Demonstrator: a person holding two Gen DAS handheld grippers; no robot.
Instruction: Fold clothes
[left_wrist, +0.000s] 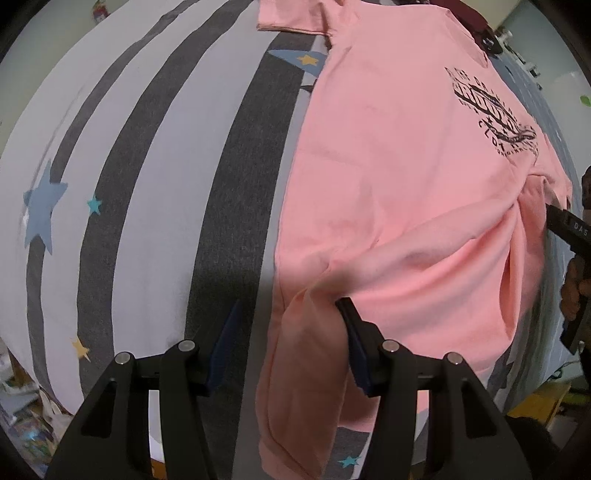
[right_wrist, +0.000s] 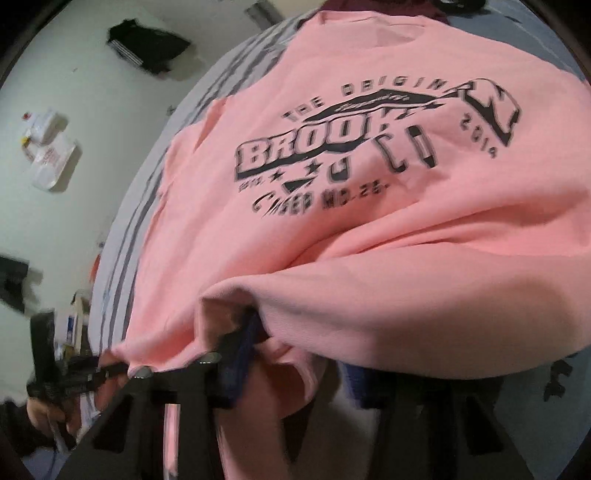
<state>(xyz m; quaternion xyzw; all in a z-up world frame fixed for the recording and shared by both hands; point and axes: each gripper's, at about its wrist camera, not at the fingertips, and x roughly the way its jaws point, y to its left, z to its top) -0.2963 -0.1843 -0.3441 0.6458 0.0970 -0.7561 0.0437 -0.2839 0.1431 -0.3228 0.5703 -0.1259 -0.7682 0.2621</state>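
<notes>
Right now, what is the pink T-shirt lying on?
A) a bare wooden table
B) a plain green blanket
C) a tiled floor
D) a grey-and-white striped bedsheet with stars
D: in the left wrist view the pink T-shirt lies on a grey-and-white striped bedsheet printed with blue and yellow stars.

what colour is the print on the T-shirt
Dark navy-black lettering on the pink cotton T-shirt, clearest in the right wrist view.

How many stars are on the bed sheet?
6 in the left wrist view: top blue star holding yellow; left, big blue, small teal; yellow lower; teal bottom. The pink T-shirt may hide more.
</notes>
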